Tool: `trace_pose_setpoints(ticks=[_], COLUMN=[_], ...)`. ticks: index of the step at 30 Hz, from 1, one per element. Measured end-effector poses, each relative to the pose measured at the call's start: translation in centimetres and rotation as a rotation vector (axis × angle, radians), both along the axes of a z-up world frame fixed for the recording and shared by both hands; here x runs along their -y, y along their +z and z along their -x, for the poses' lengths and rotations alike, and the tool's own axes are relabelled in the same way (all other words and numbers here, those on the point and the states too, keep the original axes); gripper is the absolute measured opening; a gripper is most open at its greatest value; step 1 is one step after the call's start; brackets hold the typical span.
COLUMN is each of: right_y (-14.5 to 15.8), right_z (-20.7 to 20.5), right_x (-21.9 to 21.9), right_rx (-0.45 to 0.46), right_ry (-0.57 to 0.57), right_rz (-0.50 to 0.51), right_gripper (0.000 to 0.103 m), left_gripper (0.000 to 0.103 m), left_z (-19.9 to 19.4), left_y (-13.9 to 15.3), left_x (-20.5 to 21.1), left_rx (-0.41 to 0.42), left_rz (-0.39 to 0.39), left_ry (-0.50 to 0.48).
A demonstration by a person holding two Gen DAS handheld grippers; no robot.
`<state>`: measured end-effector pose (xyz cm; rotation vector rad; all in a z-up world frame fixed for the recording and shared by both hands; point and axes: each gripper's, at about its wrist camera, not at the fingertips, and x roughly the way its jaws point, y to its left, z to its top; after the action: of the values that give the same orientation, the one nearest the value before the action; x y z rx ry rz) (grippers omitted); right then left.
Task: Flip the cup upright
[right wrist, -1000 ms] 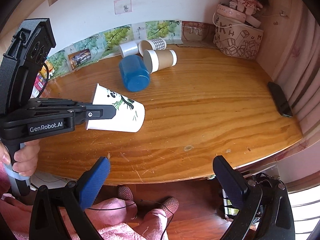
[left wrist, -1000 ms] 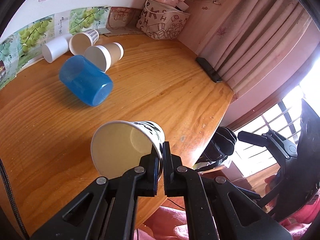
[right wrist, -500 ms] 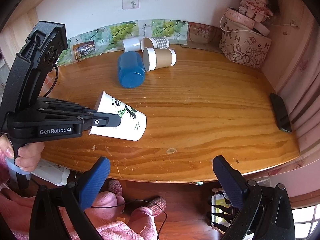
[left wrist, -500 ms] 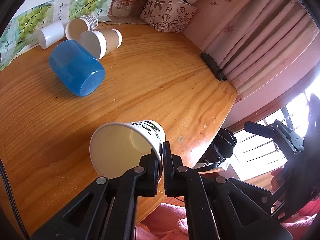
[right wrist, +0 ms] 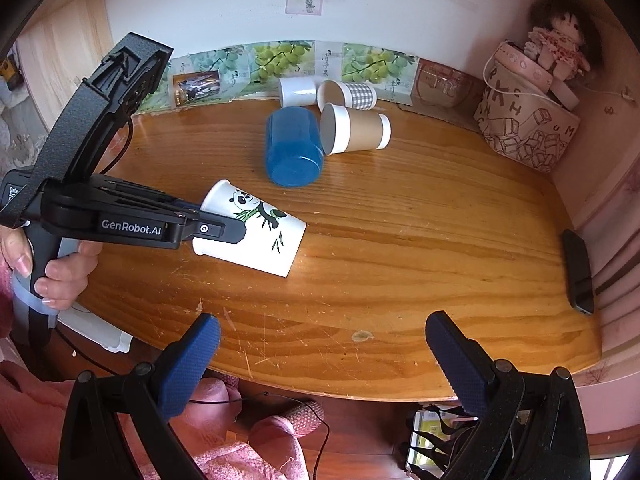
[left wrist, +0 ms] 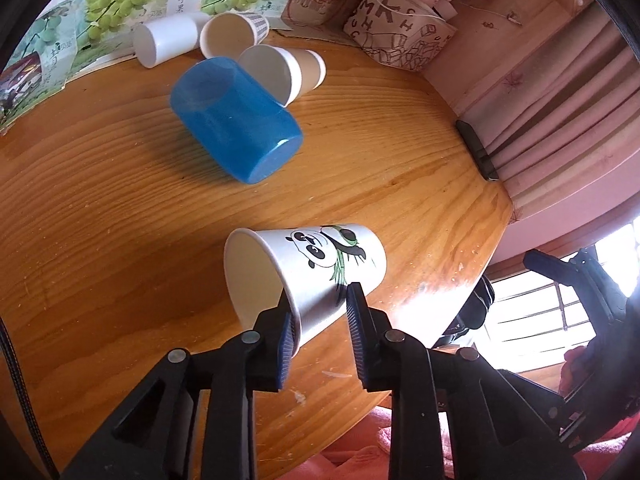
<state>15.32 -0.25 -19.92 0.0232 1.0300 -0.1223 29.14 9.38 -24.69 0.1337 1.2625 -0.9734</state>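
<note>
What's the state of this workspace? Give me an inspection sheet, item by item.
Surface: wooden table, scratched near the front edge.
Job's things: panda cup on its side, not upright.
Clutter: blue cup, brown cup, checked cup and white cup, all on their sides; phone; patterned bag; doll.
Grippers: left gripper open, straddling the panda cup's rim wall; right gripper open, empty.
Cables: black cable beside the left gripper.
Surroundings: curtain, grape posters.

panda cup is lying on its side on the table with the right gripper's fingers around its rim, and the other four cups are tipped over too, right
Not quite: the left gripper has its fingers around the panda cup rim, as the left wrist view shows. The right gripper is open and off the cup. The rest is right.
</note>
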Motion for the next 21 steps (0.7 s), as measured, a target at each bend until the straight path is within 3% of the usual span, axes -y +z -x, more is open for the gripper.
trace_pose_setpoints(ticks=[8,10,12,19,21], right_y=[0.2,0.2,0.3,0.5,0.5], right_z=[-1.8,-2.1,-2.3,-2.6,-2.7], right_x=[-1.0,-1.3,-1.6,-2.3,-2.6], right_rx=[0.002,0.001,0.002,0.017,0.022], right_ry=[0.033,0.047,0.063,0.141,0.177], right_rz=[-0.008,-0.007,-0.002,0.02,0.037], right_gripper=[0.103,0.103,0.103,0.103,0.103], left_gripper=[0.036,0.04,0.05,0.052,0.059], left_z=[-1.3,-1.5,-1.7,-1.6,-1.3], left_y=[-0.1,-0.1,-0.1,0.2,0.5], left_x=[-1.4,-1.8,-2.1,-3.5,-4.0], left_rx=[-0.007,-0.015,-0.024,-0.06,-0.062], left_rz=[-0.035,-0.04,-0.043,-0.061,-0.059], left_ry=[0.02,0.03,0.04,0.105,0.133])
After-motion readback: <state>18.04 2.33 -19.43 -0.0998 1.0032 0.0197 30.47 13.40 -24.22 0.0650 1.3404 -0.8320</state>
